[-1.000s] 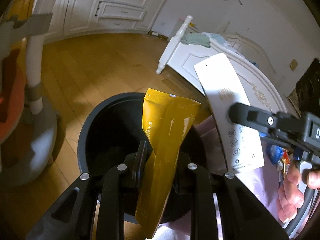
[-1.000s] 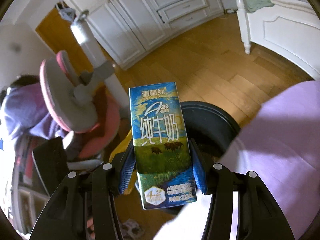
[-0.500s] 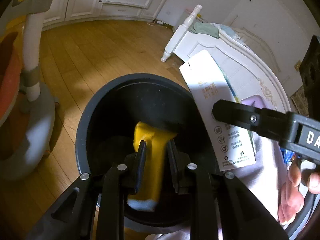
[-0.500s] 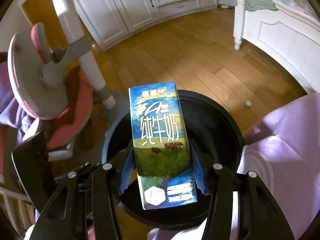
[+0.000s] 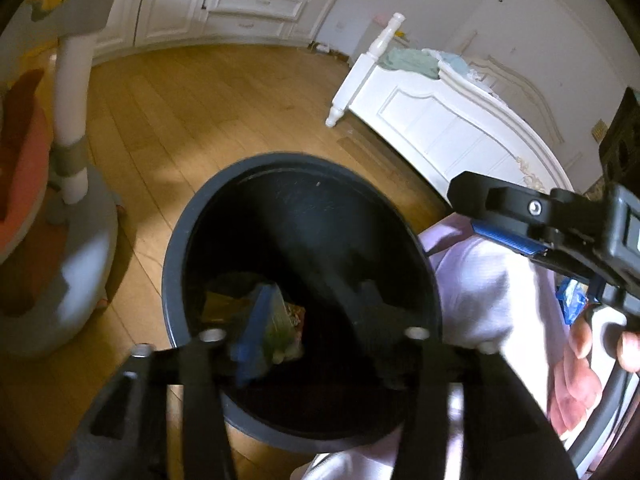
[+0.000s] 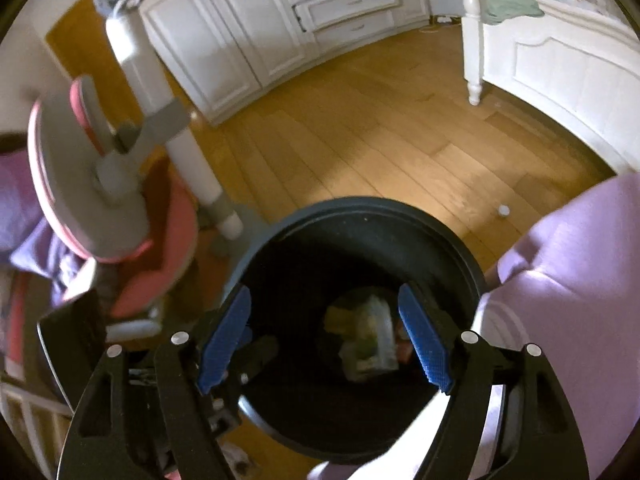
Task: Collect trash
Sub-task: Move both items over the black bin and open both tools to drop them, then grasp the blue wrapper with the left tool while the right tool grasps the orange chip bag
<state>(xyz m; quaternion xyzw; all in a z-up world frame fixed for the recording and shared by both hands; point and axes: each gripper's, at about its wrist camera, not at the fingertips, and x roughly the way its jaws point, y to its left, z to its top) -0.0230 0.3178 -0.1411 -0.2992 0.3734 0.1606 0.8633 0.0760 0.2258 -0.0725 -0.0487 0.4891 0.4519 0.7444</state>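
Observation:
A round black trash bin [image 5: 176, 276] stands on the wood floor; it also shows in the right wrist view [image 6: 472, 256]. The milk carton [image 6: 370, 338] and the yellow packet [image 5: 224, 306] lie at its bottom among other trash. My left gripper [image 5: 308, 332] is open and empty over the bin's near rim. My right gripper [image 6: 326, 338] is open and empty above the bin mouth, blue pads [image 6: 424, 344] spread wide. The right gripper also shows in the left wrist view [image 5: 500, 220], to the right of the bin.
A pink and grey chair [image 6: 100, 184] with a white post stands left of the bin. A white bed frame [image 5: 440, 120] is beyond it on the right. A lilac sheet [image 6: 568, 272] touches the bin's right side. White cabinets [image 6: 280, 20] line the far wall.
Both grippers opened. The yellow packet dropped from the left gripper and the milk carton from the right gripper; both now lie in the bin.

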